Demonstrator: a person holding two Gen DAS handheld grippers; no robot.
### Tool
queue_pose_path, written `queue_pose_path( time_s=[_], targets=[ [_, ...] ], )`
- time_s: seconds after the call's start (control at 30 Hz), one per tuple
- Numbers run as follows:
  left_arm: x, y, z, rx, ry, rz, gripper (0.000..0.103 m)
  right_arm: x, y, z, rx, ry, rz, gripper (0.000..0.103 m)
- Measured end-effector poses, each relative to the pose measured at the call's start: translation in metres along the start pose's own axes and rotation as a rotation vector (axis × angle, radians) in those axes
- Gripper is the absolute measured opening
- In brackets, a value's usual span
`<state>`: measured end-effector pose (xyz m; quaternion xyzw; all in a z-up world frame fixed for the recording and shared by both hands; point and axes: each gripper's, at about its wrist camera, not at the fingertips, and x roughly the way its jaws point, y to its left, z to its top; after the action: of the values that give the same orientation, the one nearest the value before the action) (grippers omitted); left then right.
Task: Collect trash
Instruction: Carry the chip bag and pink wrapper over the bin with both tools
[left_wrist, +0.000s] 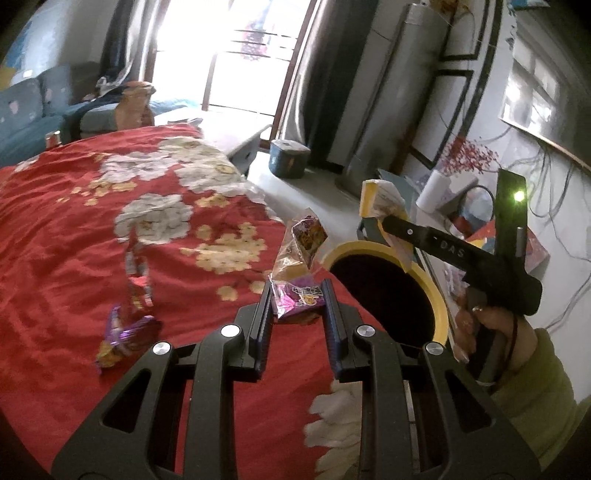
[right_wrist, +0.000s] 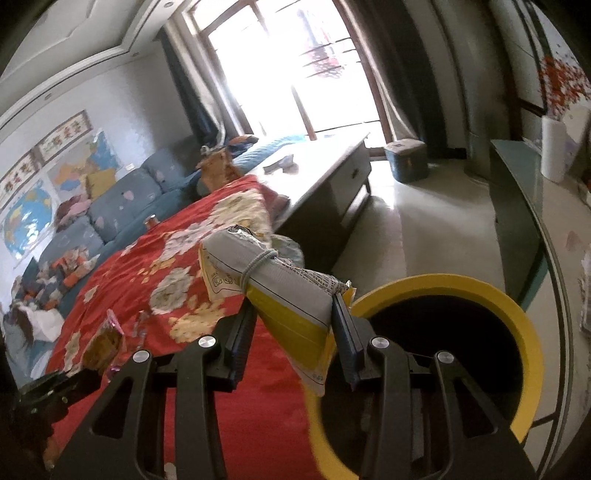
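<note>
The left hand-held gripper pinches a crinkly purple snack wrapper just beside the yellow-rimmed round bin, at the edge of the red floral cloth. The right hand-held gripper clamps a grey-and-yellow packet tied with cord, near the bin's rim. Pale floor lies open beyond.

Glaring daylight pours through a tall glass door flanked by dark curtains. A blue sofa lines the pale wall under maps; a glossy pale floor reflects the light.
</note>
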<state>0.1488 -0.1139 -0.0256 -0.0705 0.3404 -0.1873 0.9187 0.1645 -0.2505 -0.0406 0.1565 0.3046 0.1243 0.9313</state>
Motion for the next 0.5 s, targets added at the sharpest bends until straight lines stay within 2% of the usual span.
queue_pose_path(
  time_s=[0.5],
  targets=[
    [0.053, -0.057, -0.002, 0.14, 0.099, -0.057, 0.019, -0.009, -0.069, -0.002, 0.139, -0.013, -0.092, 0.041]
  ],
)
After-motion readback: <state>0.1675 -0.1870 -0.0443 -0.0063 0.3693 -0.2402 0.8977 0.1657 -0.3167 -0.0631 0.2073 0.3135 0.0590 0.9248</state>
